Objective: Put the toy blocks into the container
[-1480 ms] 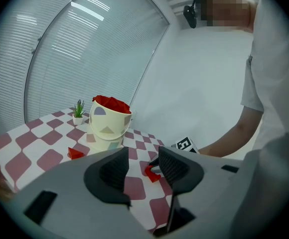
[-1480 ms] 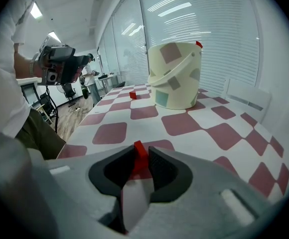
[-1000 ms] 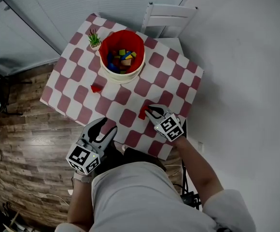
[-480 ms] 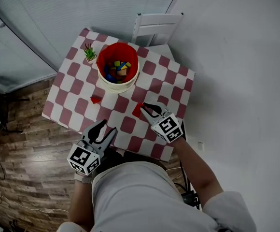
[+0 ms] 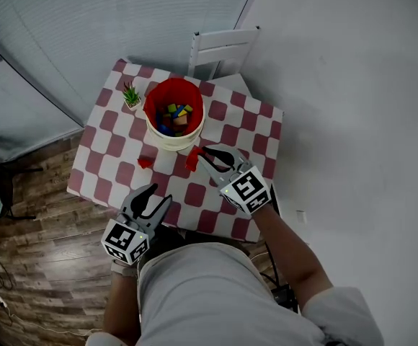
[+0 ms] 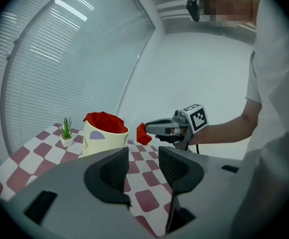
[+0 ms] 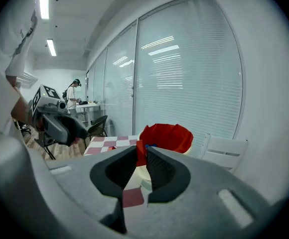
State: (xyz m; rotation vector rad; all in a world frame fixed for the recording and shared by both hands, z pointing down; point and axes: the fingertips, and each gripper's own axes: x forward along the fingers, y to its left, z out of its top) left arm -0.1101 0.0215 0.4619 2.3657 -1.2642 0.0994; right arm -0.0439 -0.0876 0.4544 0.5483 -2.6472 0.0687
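A cream bucket (image 5: 174,114) with a red lining holds several coloured blocks and stands at the far side of the checked table (image 5: 108,166). My right gripper (image 5: 199,155) is shut on a red block (image 5: 192,159) and holds it in the air just short of the bucket's near rim. The right gripper view shows that block (image 7: 140,152) pinched between the pads, with the bucket (image 7: 167,136) behind it. A second red block (image 5: 145,162) lies on the table left of it. My left gripper (image 5: 156,194) hovers over the near table edge, jaws apart and empty.
A small potted plant (image 5: 131,96) stands left of the bucket. A white chair (image 5: 220,49) is pushed in at the far side of the table. Wooden floor (image 5: 36,215) lies to the left, and a white wall rises on the right.
My right gripper has lifted the red block off the table and carried it up and toward the bucket. The left gripper has drifted only a little.
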